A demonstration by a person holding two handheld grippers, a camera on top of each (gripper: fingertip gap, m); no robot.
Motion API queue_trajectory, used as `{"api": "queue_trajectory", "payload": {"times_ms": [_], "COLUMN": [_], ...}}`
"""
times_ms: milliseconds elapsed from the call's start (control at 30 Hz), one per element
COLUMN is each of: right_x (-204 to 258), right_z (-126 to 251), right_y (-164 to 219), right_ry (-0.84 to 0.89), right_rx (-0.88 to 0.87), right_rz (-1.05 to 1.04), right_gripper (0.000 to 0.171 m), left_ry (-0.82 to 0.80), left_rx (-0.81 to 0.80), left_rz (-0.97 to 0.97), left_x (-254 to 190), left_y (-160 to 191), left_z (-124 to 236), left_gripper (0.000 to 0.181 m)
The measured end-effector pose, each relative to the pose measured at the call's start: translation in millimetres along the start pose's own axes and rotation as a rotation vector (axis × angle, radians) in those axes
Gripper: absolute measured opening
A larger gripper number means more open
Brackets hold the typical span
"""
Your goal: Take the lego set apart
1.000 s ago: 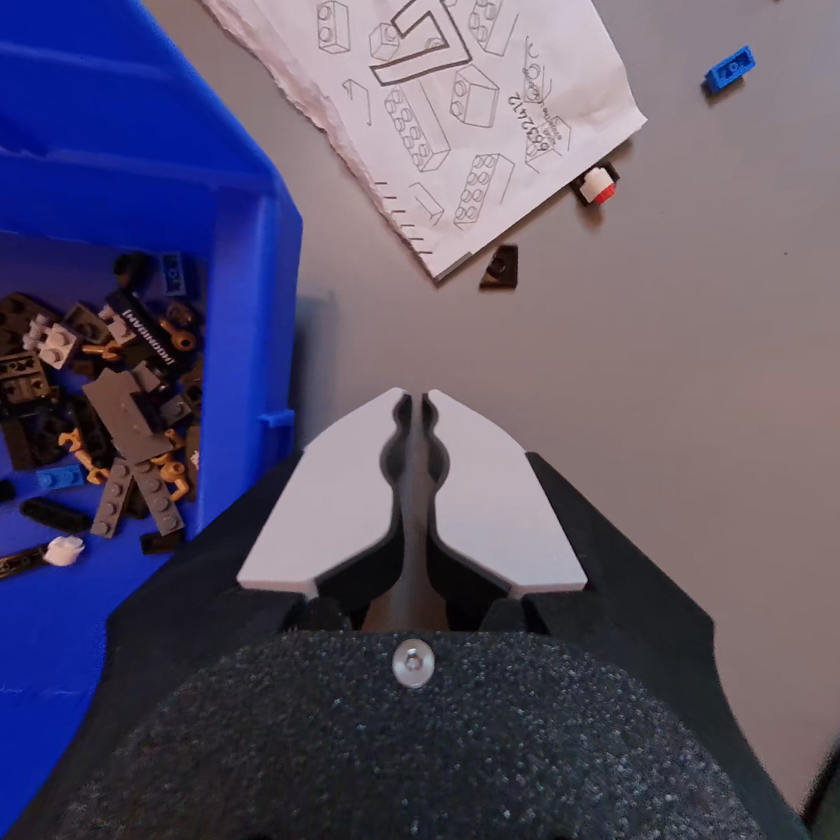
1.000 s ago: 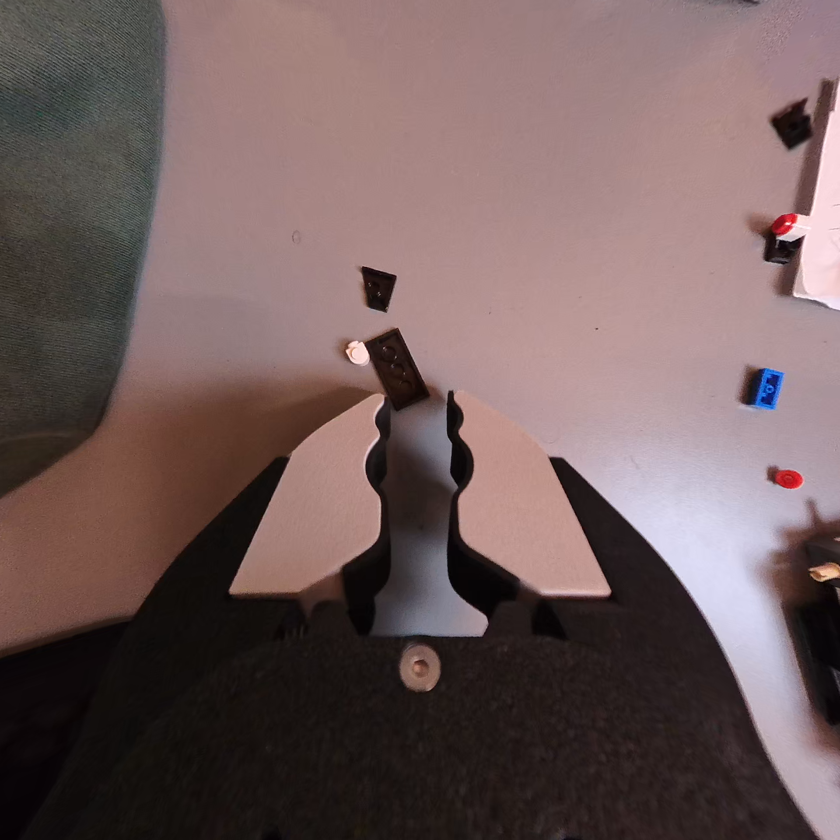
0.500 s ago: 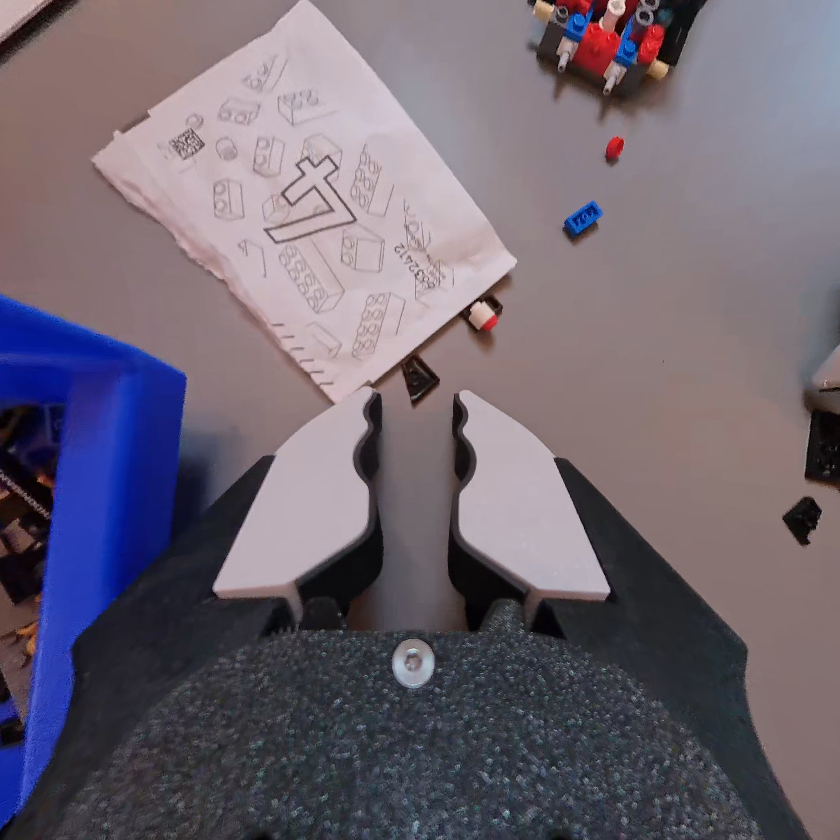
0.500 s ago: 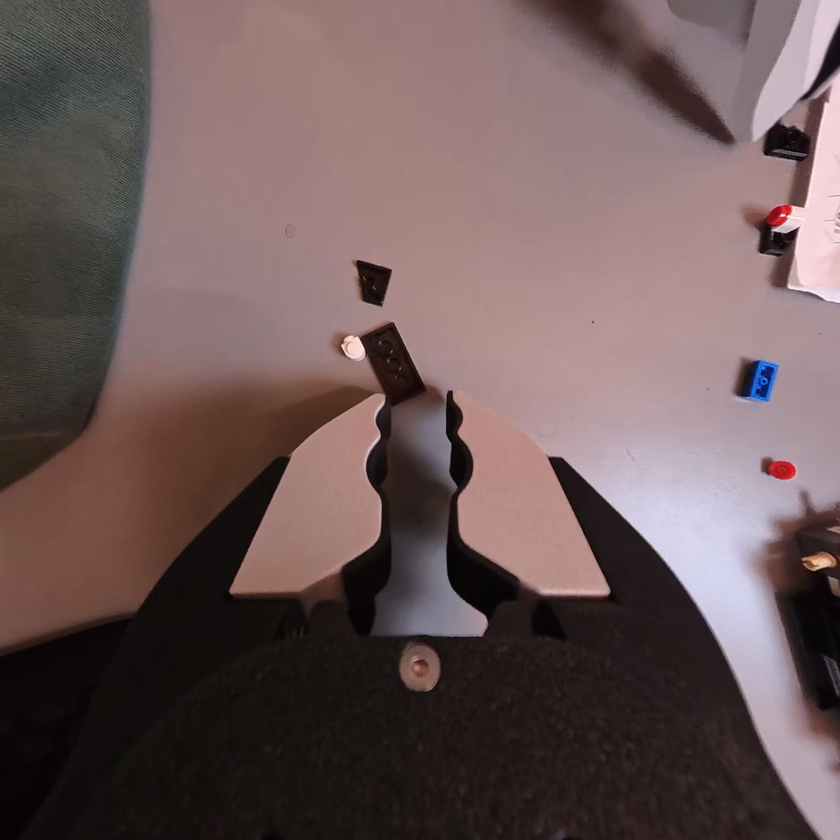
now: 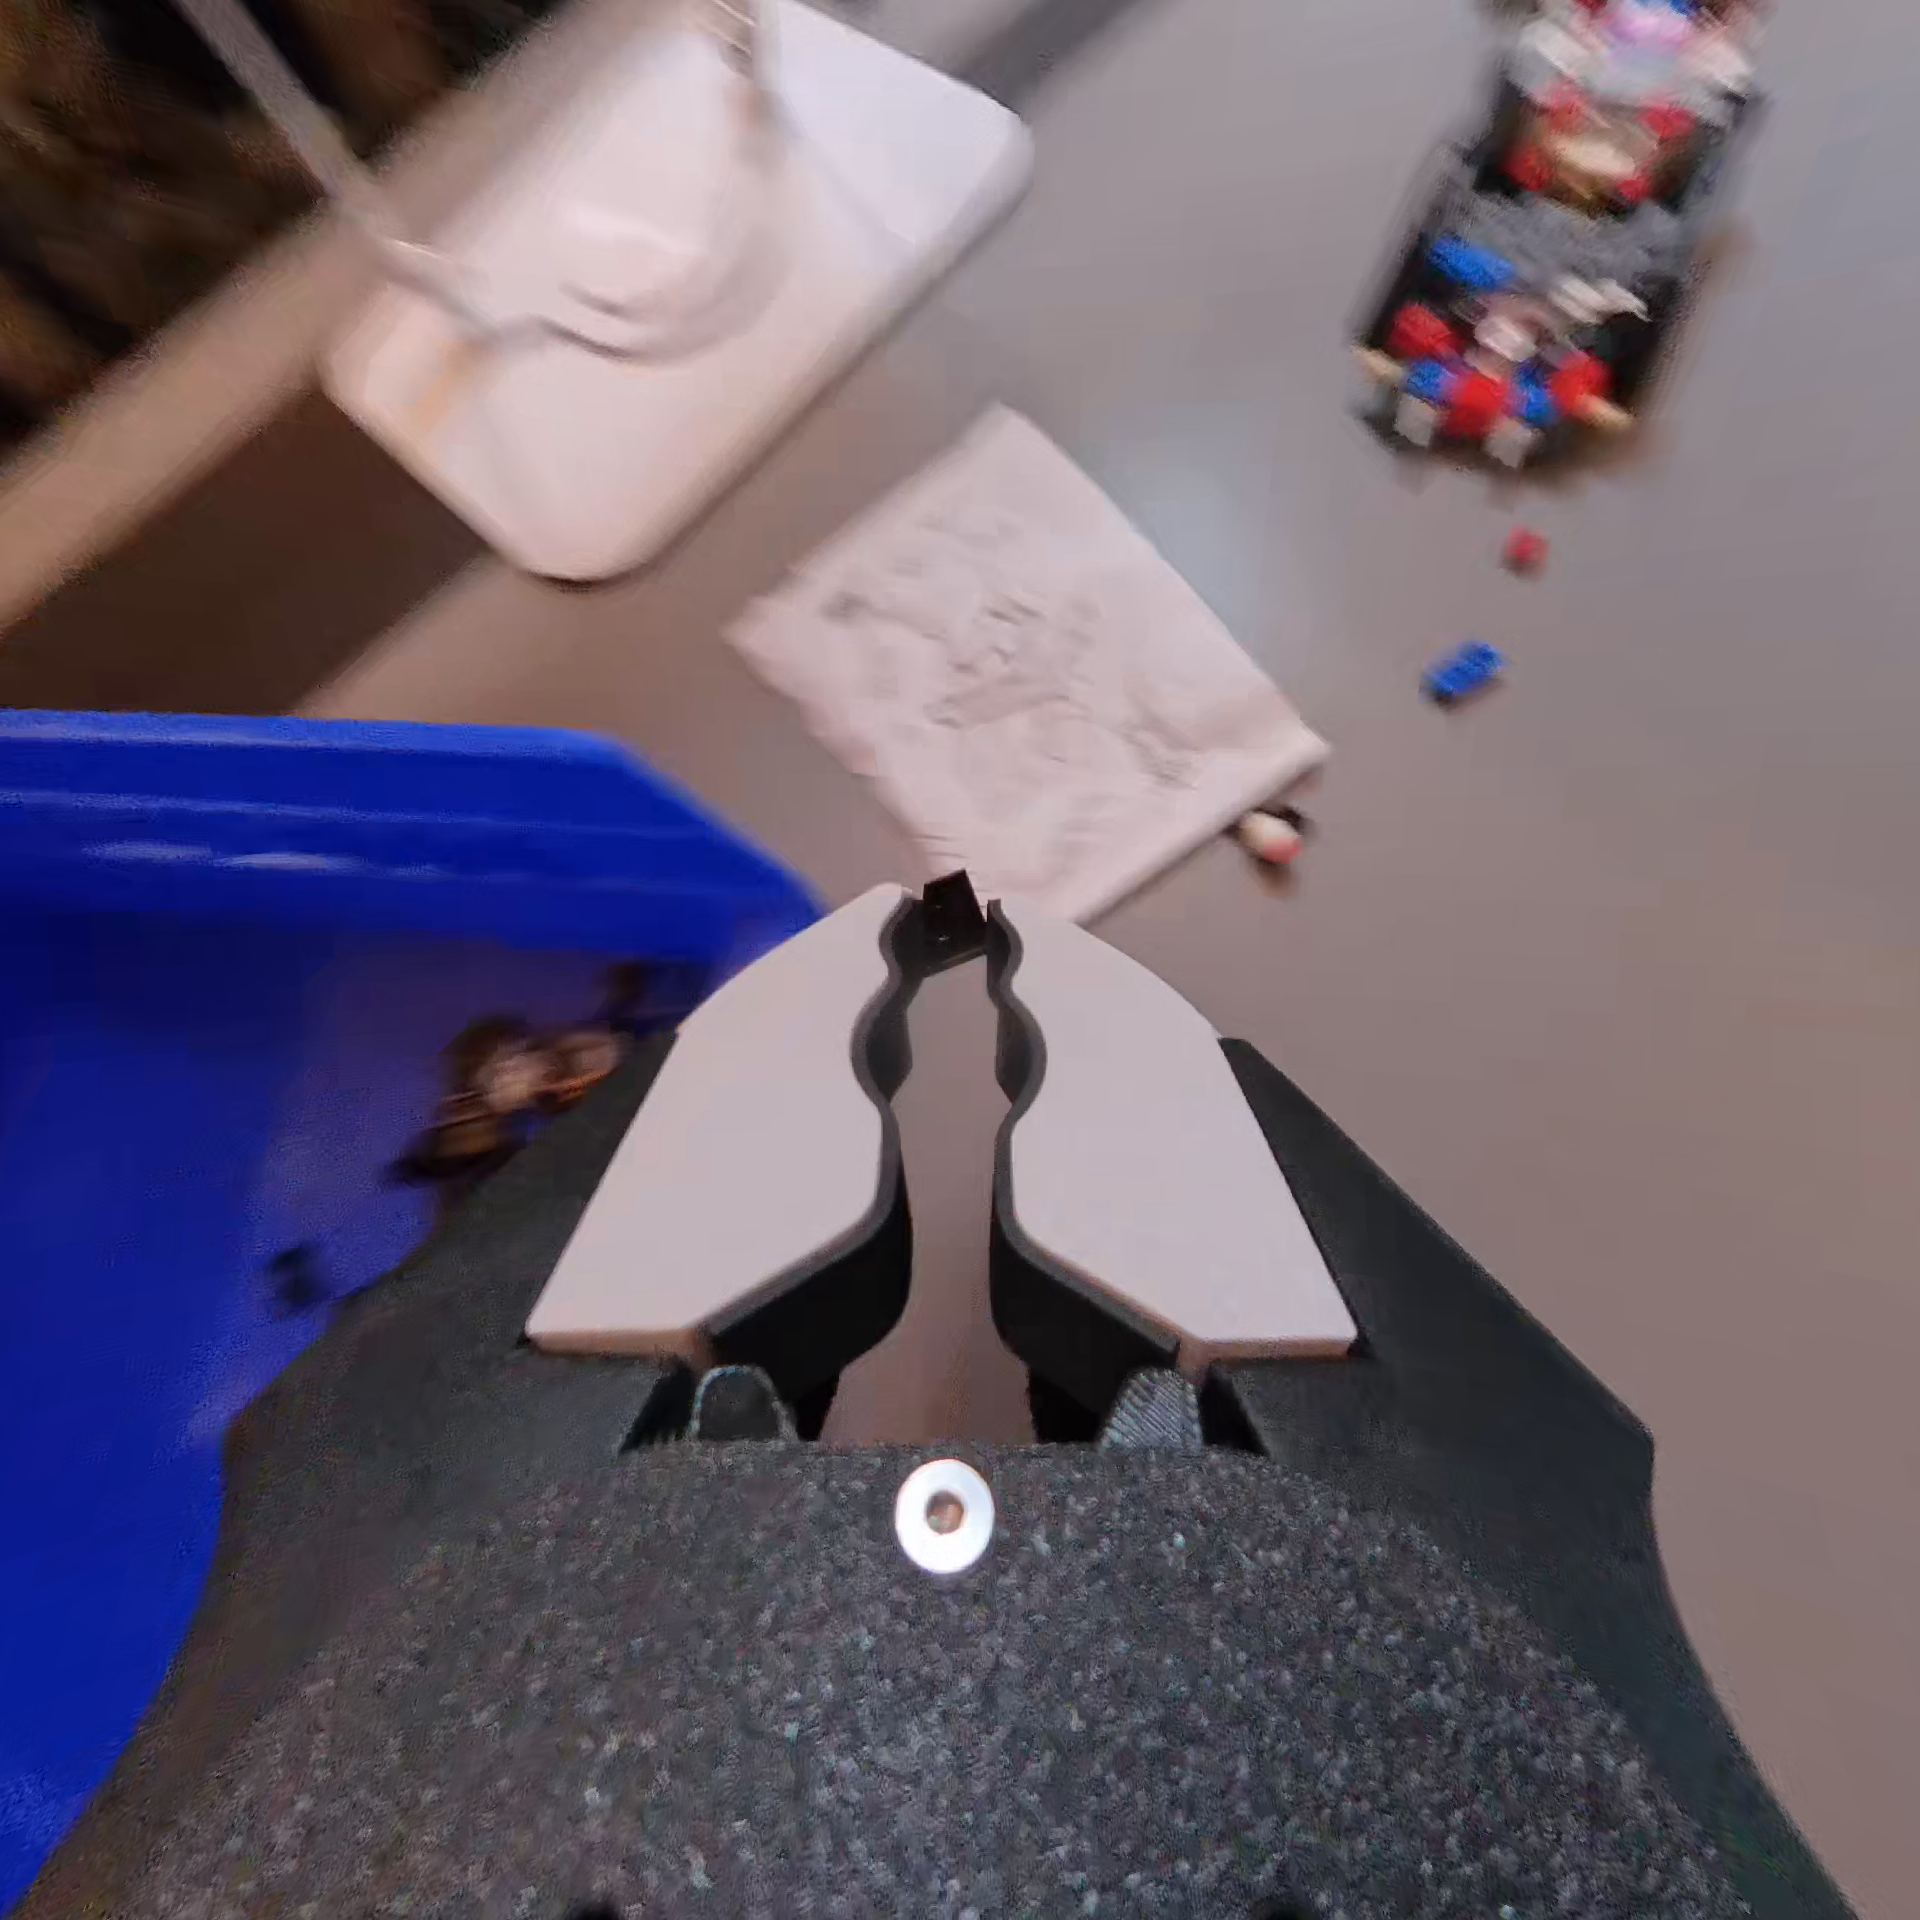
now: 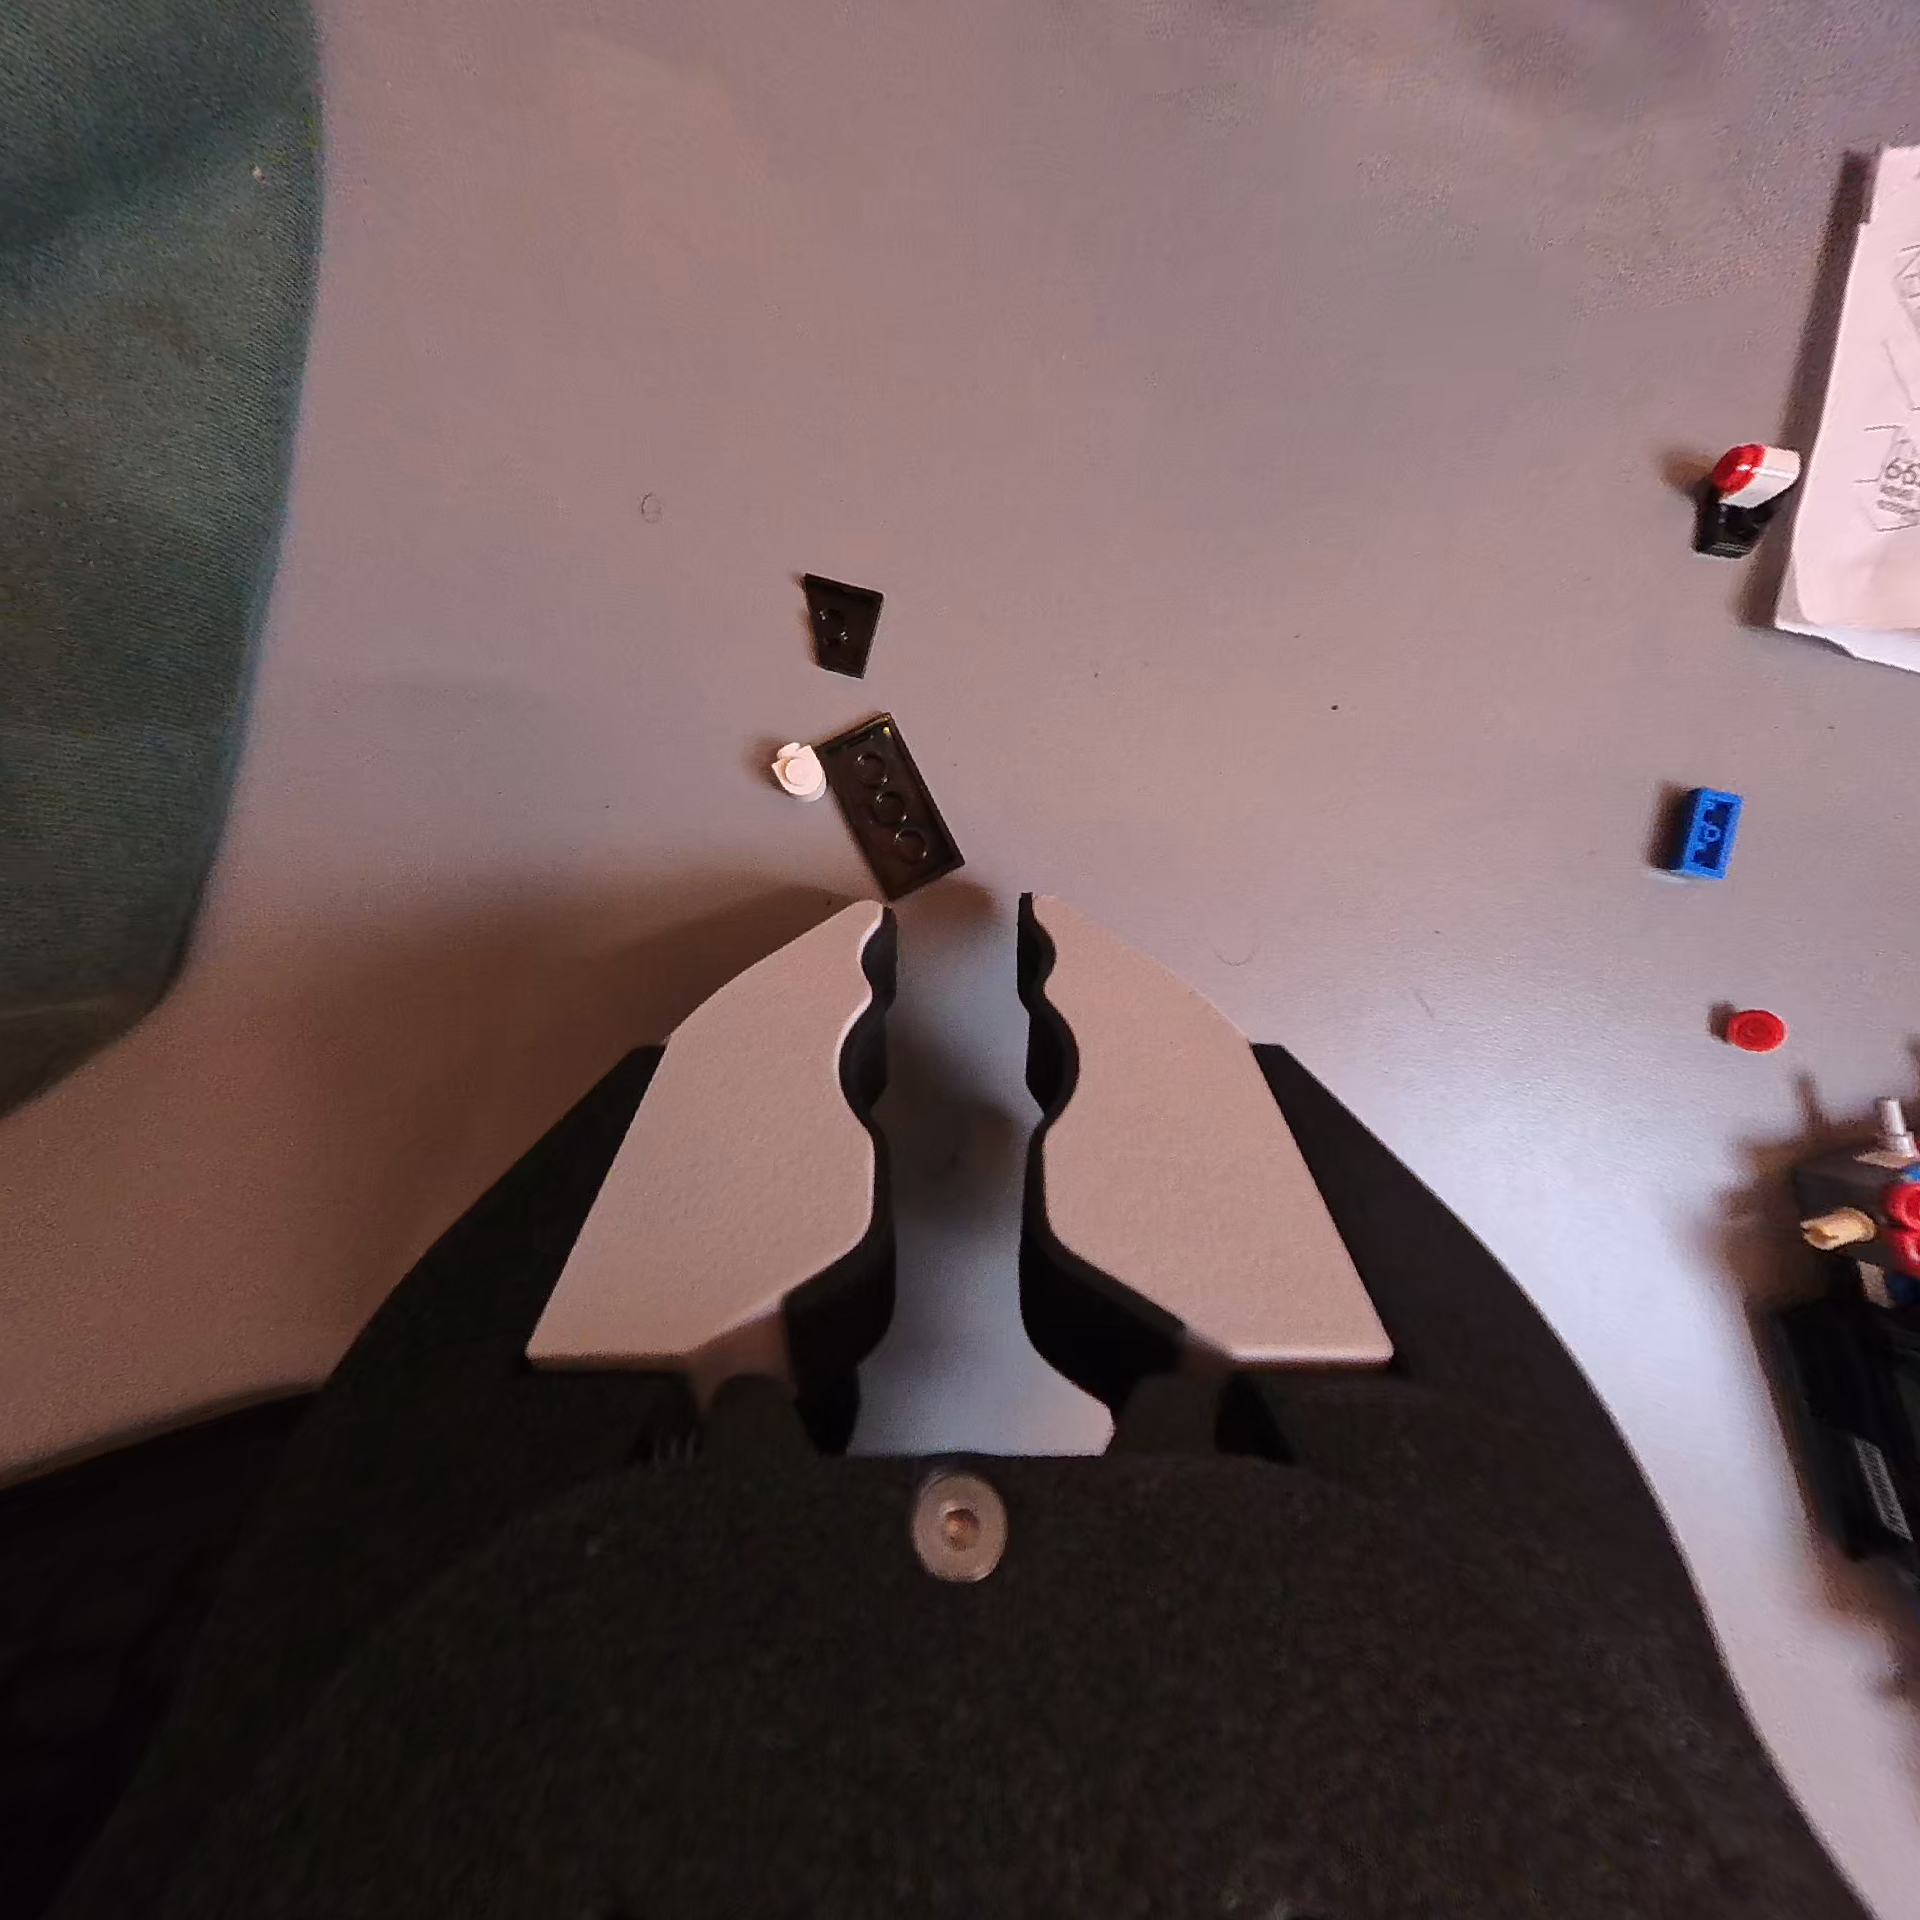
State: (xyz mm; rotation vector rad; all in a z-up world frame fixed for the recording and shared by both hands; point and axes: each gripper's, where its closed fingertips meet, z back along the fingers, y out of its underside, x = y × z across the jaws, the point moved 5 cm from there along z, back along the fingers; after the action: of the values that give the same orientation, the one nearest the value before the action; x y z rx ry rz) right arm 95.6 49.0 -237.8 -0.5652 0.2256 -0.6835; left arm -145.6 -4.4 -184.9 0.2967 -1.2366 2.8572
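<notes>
Left wrist view: the left gripper (image 5: 943,920) has its jaws drawn in to a narrow gap and pinches a small black lego piece (image 5: 943,928) between the very tips; the piece sticks out a little past them. The view is blurred by motion. To the left of the jaws stands a blue bin (image 5: 260,935), with a few dark loose pieces (image 5: 509,1091) showing in it close to the left finger. Ahead of the tips lies a sheet of paper with line drawings (image 5: 1023,665), and at its right corner a small red, white and black piece (image 5: 1273,831). Farther ahead and to the right sits the partly built lego set (image 5: 1538,281), with a red stud (image 5: 1524,548) and a blue brick (image 5: 1463,670) between it and the paper. A white object (image 5: 665,281) lies ahead to the left.

Right wrist view: the right gripper (image 6: 954,906) has its jaws spread a moderate way and holds nothing; the grey table (image 6: 1247,416) shows between them. Just ahead of the left tip lies a black plate (image 6: 889,805), apart from it, with a small white round piece (image 6: 798,774) touching its left side. A black wedge piece (image 6: 842,623) lies farther ahead. Well to the right lie the blue brick (image 6: 1702,833), the red stud (image 6: 1754,1029), the red, white and black piece (image 6: 1745,504) beside the paper's edge (image 6: 1860,436), and part of the lego set (image 6: 1860,1299).
</notes>
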Motion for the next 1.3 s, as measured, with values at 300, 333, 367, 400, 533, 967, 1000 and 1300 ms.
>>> {"api": "queue_trajectory", "payload": {"times_ms": [300,333,367,400,533,967,1000,1300], "right_x": [1.4,1.1,1.0,0.9,1.0,-1.0,-1.5,-7.3], "right_z": [-1.6,-1.8,-2.3,-2.9,-4.2,-5.5,-4.7,6.4], "right_y": [-3.8,-3.8,-3.4,-2.8,-2.0,-4.8,-5.2,0.5], "right_ry": [0.001,0.001,0.000,-0.001,-0.003,0.001,0.001,0.004], "right_rx": [-0.008,-0.009,-0.007,-0.004,0.001,-0.026,-0.035,-0.077], "right_rz": [0.005,0.004,0.003,0.002,0.002,-0.005,-0.007,-0.039], "right_gripper": [0.022,0.022,0.022,0.022,0.022,0.022,0.022,0.025], "left_ry": [-0.040,-0.054,-0.059,-0.061,-0.078,-0.027,-0.025,0.360], "left_rx": [0.126,0.128,0.139,0.145,0.223,0.306,0.301,-0.292], "left_rz": [0.266,0.244,0.225,0.214,0.160,-0.097,-0.098,-0.074], "left_x": [60.9,60.9,60.0,59.6,57.1,20.7,19.8,-50.9], "left_y": [39.3,40.1,41.1,41.9,54.4,59.1,59.1,6.3], "left_z": [10.0,10.7,11.2,11.3,12.1,11.4,12.2,30.6], "left_gripper": [0.054,0.054,0.056,0.057,0.054,0.025,0.025,0.022]}}
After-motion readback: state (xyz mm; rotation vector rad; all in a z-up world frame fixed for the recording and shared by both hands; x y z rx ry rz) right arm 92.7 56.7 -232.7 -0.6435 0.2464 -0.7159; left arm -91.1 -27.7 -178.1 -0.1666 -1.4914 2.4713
